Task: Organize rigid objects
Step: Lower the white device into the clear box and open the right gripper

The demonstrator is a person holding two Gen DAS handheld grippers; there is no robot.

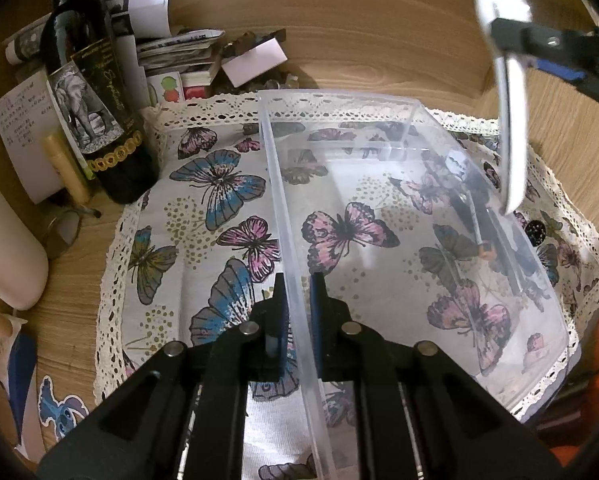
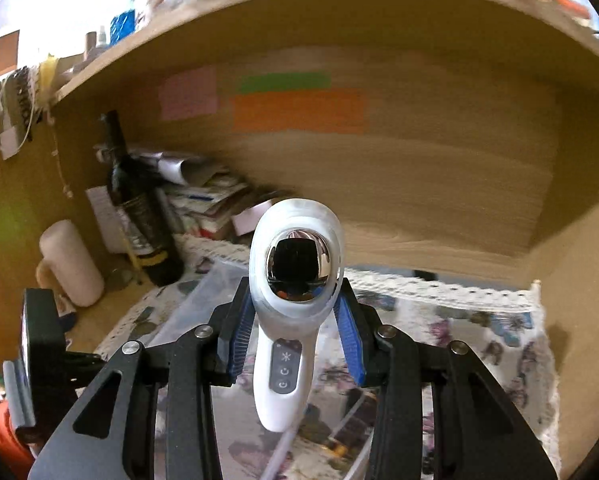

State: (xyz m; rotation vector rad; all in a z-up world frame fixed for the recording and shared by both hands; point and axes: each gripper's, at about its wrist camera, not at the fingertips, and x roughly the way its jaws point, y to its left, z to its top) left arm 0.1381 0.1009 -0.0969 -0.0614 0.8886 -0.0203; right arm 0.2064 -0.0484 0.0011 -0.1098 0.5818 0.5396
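Our left gripper [image 1: 298,312] has its fingers closed on the near left wall of the clear plastic bin [image 1: 379,148], pads either side of the rim, low center of the left wrist view. Our right gripper [image 2: 295,332] grips a white handheld device [image 2: 289,320] w/ a chrome oval head and a button strip — blue pads pinch it just below the head, center of the right wrist view. In the left view the same device hangs upper right, above the bin's right side, not in it yet.

Progress, as we judge it: early to mid. A dark item or two w/ an orange bit [image 1: 485,250] lies along the bin's right wall; we can't tell what. The device remains to be lowered in.

The bin sits on a butterfly-print cloth [image 1: 219,200] w/ lace edging, spread over a wood counter [image 1: 379,52]. Upper left: a dark wine bottle [image 1: 95,120], paper clutter, a pale cylinder [image 1: 7,248]. Behind — a wood back panel w/ pink, green and orange sticky notes [image 2: 299,110], shelf above.
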